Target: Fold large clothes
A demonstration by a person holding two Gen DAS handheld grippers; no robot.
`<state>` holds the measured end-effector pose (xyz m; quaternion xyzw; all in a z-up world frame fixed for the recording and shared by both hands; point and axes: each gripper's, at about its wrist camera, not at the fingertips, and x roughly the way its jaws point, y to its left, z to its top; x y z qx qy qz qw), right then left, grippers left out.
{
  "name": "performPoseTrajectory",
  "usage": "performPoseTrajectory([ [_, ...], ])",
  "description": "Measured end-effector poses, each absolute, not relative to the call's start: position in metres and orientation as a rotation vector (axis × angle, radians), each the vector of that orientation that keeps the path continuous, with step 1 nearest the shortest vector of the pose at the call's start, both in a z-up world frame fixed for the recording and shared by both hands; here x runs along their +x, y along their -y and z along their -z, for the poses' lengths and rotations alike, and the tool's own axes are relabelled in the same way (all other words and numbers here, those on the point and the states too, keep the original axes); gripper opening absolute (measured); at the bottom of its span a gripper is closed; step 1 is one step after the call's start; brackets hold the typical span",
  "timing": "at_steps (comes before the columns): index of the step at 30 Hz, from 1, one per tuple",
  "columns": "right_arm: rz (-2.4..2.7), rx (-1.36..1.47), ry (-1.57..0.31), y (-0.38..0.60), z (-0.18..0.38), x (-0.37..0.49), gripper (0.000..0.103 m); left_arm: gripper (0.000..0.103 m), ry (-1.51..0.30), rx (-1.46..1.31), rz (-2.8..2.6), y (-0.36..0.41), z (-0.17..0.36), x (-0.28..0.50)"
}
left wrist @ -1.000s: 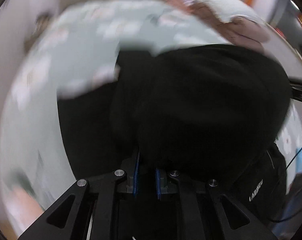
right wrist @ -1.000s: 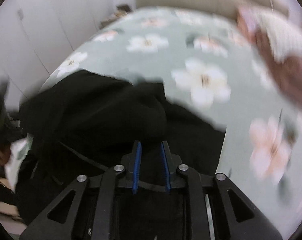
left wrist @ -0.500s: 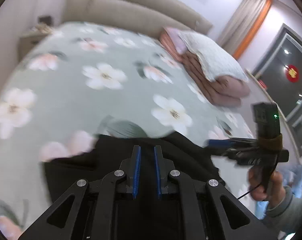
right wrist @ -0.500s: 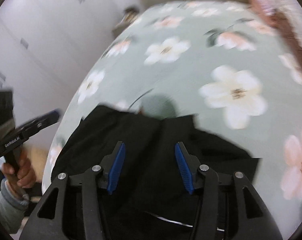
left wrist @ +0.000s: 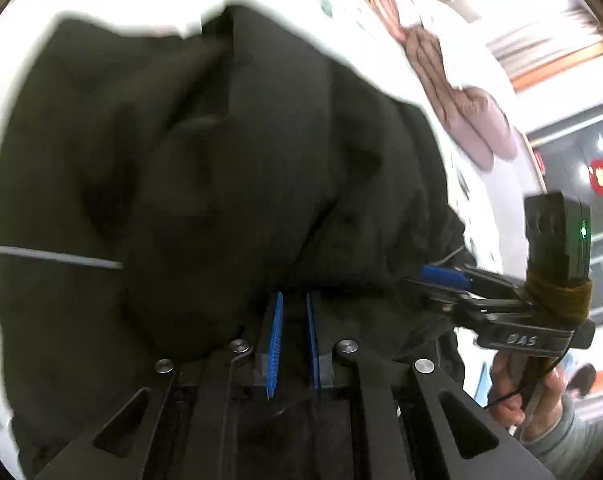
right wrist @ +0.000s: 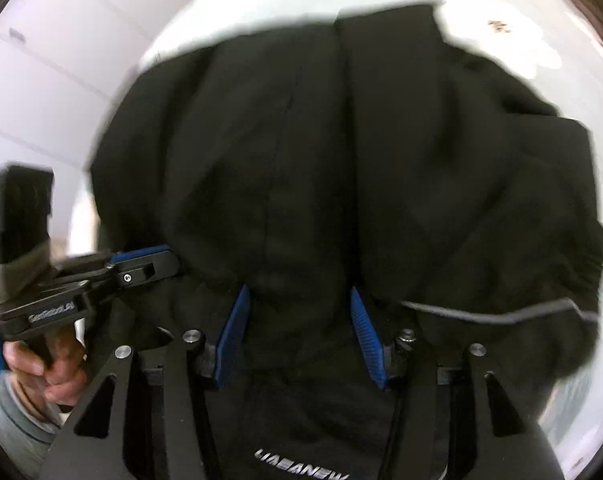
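left gripper (left wrist: 292,312) pinched narrow on black garment (left wrist: 221,160) | right gripper (right wrist: 299,308) spread wide over garment | pink bedding (left wrist: 469,108) beyond garment

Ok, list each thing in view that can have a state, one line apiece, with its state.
Black garment: bunched in thick folds on the bed, not flat, not neatly folded.
Left gripper: jaws nearly together, fabric between them; a firm grip cannot be told.
Right gripper: jaws wide apart, over the fabric, gripping nothing.
Pink quilt: folded, piled at the far side of the bed.
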<state>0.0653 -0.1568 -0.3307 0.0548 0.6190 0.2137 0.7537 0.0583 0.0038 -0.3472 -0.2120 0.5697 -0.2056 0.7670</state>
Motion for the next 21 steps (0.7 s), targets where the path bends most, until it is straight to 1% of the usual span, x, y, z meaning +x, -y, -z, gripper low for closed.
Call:
performPoseTrajectory([
  [3, -0.445, 0.184, -1.277, 0.18, 0.301, 0.057, 0.056, 0.012, -1.205, -0.404, 0.399, -0.013, 0.315, 0.048],
  [4, -0.43, 0.192, -1.26, 0.187, 0.294, 0.056, 0.06, 0.013, -1.204, -0.409, 0.395, -0.019, 0.304, 0.046],
  [5, -0.408, 0.198, -1.247, 0.193, 0.288, 0.055, 0.07, 0.013, -1.21, -0.419, 0.395, -0.024, 0.296, 0.043],
  [7, -0.368, 0.238, -1.244, 0.208, 0.286, 0.06, 0.076, 0.014, -1.225, -0.455, 0.385, -0.034, 0.292, 0.047],
  [10, -0.378, 0.341, -1.255, 0.219, 0.301, 0.075, 0.076, 0.017, -1.226, -0.555, 0.332, -0.058, 0.3, 0.059],
  [13, -0.366, 0.338, -1.269, 0.21, 0.315, 0.081, 0.076, 0.021, -1.226, -0.672, 0.345, -0.077, 0.32, 0.064],
  [14, -0.36, 0.31, -1.283, 0.199, 0.324, 0.084, 0.073, 0.022, -1.229, -0.705, 0.354, -0.076, 0.328, 0.067],
  [15, -0.339, 0.293, -1.299, 0.196, 0.33, 0.088, 0.068, 0.024, -1.231, -0.727, 0.362, -0.074, 0.336, 0.07],
  [16, -0.314, 0.284, -1.325, 0.192, 0.34, 0.09, 0.043, 0.025, -1.236, -0.733, 0.37, -0.069, 0.344, 0.072],
  [17, -0.307, 0.287, -1.342, 0.191, 0.346, 0.091, 0.027, 0.025, -1.24, -0.721, 0.371, -0.065, 0.351, 0.073],
  [18, -0.301, 0.292, -1.341, 0.191, 0.348, 0.089, 0.019, 0.024, -1.234, -0.704, 0.373, -0.061, 0.354, 0.074],
  [19, -0.307, 0.296, -1.315, 0.192, 0.343, 0.084, 0.014, 0.016, -1.216, -0.671, 0.384, -0.056, 0.351, 0.072],
  [20, -0.315, 0.268, -1.266, 0.194, 0.328, 0.073, 0.013, 0.01, -1.194, -0.624, 0.402, -0.051, 0.345, 0.069],
  [21, -0.312, 0.234, -1.228, 0.194, 0.315, 0.065, 0.013, 0.009, -1.183, -0.593, 0.426, -0.044, 0.339, 0.069],
])
